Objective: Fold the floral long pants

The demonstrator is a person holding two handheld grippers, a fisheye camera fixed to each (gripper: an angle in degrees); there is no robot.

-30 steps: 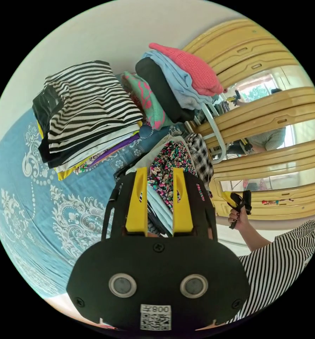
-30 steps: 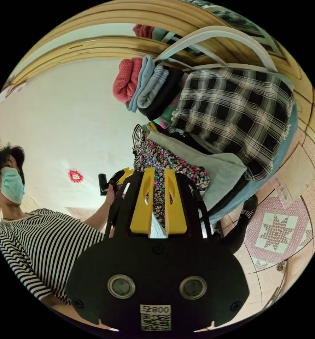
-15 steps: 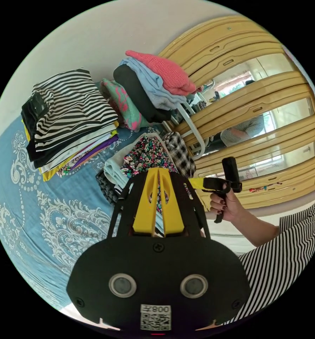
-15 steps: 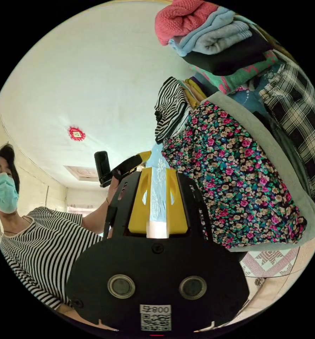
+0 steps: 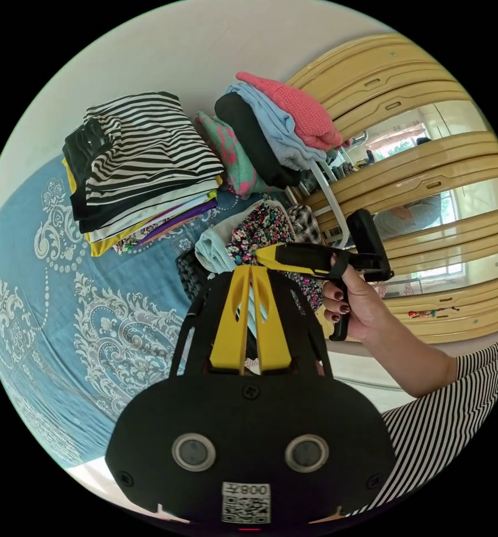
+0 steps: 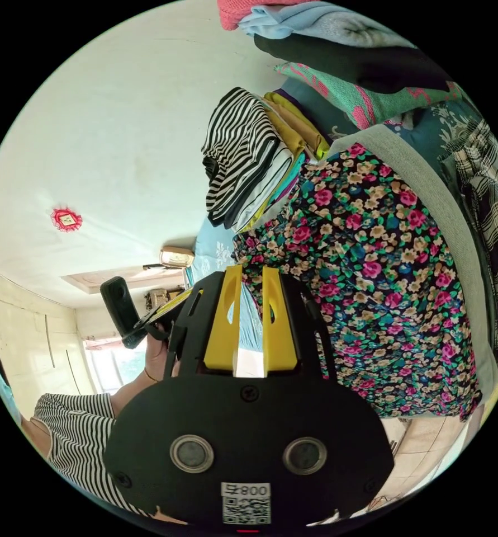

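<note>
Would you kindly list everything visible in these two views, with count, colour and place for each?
floral long pants: one, dark with pink and green flowers, folded on top of a low pile at the bed's edge
grey garment: one, under the floral pants
plaid garment: one, black and white, beside that pile
striped stack: one stack, black-and-white stripes on top, on the bed
knit stack: one stack, pink on top, near the wardrobe
bedspread: one, blue with white pattern
wardrobe: one, yellow wood, mirrored
left gripper: yellow jaws, closed
right gripper: yellow jaws, slightly apart
hand: one, holding the right gripper
</note>
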